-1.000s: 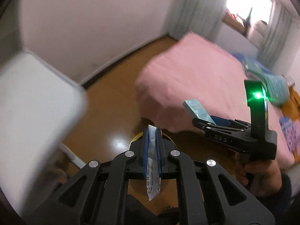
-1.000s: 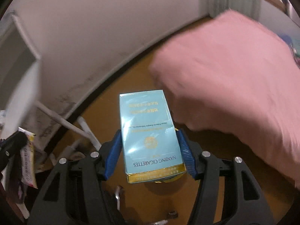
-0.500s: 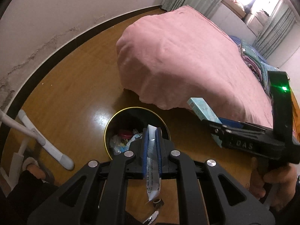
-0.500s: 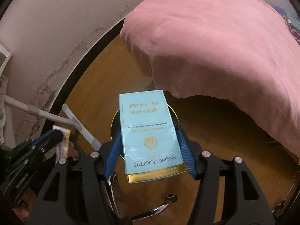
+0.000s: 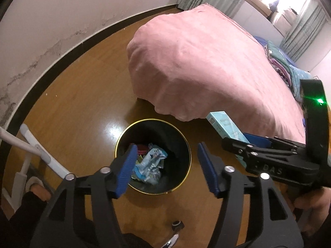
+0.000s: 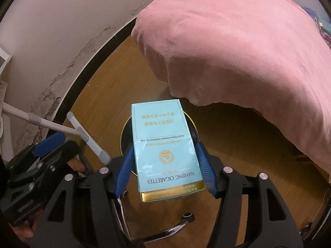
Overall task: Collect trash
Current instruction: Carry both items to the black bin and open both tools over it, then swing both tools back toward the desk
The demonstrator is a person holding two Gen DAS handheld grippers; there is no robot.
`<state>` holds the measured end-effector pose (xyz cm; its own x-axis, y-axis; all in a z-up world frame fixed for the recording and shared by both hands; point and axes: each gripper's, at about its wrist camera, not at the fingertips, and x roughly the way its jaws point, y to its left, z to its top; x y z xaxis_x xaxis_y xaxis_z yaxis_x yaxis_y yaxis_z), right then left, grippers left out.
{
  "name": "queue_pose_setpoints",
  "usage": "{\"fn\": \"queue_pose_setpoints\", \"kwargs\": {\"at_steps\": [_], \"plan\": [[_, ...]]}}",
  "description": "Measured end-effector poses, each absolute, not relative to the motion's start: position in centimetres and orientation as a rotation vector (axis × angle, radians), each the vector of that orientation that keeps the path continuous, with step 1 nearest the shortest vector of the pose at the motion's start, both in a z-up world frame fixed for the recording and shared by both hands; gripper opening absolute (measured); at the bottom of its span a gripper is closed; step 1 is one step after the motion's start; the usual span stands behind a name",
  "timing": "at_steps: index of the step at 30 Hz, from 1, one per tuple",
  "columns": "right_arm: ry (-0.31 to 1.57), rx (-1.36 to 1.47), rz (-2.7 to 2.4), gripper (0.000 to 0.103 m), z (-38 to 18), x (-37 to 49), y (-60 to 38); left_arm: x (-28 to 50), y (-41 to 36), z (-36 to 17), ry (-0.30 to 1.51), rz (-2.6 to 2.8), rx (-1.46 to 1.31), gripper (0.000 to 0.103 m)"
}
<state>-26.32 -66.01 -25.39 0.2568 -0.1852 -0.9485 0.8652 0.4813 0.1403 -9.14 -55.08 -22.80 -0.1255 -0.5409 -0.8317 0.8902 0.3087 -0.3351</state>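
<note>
Two claws | left claw (image 5: 166, 165) apart | right claw (image 6: 164, 168) clamped on cigarette pack (image 6: 163, 146) ("NANJING CIGARETTES")

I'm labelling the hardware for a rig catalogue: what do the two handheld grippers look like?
Both are matte black plastic frames with triangular cut-outs, silver screw heads and ribbed blue pads on the fingers. From the left gripper, the right gripper shows white "DAS" lettering on its side and a black upright post with a green light. The left gripper appears to be the same design. Bare hands hold them; a dark sleeve shows.
</note>
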Motion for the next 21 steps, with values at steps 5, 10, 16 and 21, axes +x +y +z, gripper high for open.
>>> {"fn": "queue_pose_setpoints", "kwargs": {"at_steps": [5, 10, 16, 21], "plan": [[1.058, 0.754, -0.805, 0.060, -24.9, -25.6, -65.8, -9.2, -53.8, -20.0, 1.067, -1.294, 0.401, 0.075], [1.045, 0.700, -0.814, 0.071, -24.0, -24.3, -65.4, -8.7, -51.9, -16.1, 0.992, -1.292, 0.387, 0.083], [1.005, 0.635, -0.821, 0.071, -21.5, -22.6, -64.5, -6.9, -47.5, -10.5, 0.934, -1.261, 0.340, 0.088], [0.930, 0.521, -0.645, 0.071, -15.0, -18.2, -59.3, -3.8, -40.0, -5.0, 0.881, -1.206, 0.312, 0.091]]}}
